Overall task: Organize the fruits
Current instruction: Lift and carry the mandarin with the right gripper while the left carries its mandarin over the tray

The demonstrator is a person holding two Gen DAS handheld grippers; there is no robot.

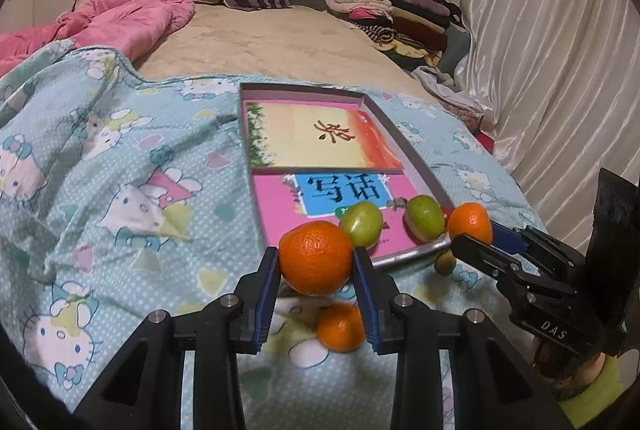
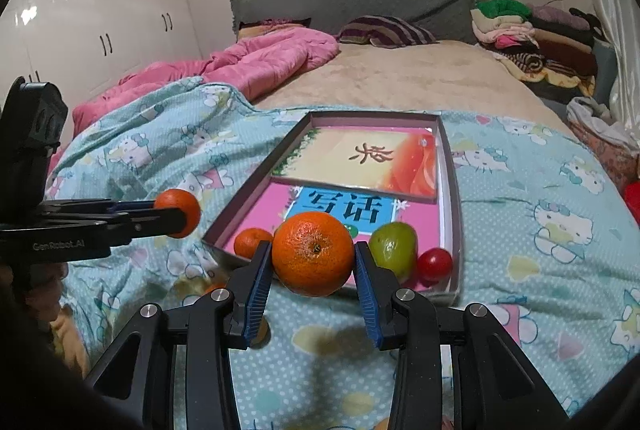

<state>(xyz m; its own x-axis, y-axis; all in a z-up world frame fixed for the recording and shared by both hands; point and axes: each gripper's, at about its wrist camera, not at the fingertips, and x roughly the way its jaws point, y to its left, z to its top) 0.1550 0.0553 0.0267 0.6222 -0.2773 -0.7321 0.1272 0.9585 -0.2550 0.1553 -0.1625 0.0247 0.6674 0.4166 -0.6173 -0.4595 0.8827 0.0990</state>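
Note:
My left gripper (image 1: 316, 262) is shut on an orange (image 1: 315, 257), held above the blanket just before the near edge of the shallow box tray (image 1: 416, 162). My right gripper (image 2: 314, 262) is shut on another orange (image 2: 313, 258), also near the tray's front edge; it shows in the left wrist view (image 1: 470, 230) too. In the tray lie two green fruits (image 1: 362, 224) (image 1: 425, 217), a small orange (image 2: 250, 241) and a red fruit (image 2: 435, 264). A loose orange (image 1: 341, 328) lies on the blanket under my left gripper.
The tray (image 2: 450, 158) holds two books (image 2: 364, 160) and rests on a Hello Kitty blanket (image 1: 120, 198). A pink quilt (image 2: 256, 66) lies at the back left, folded clothes (image 2: 532, 34) at the back right. A small fruit (image 1: 444, 264) sits by the tray corner.

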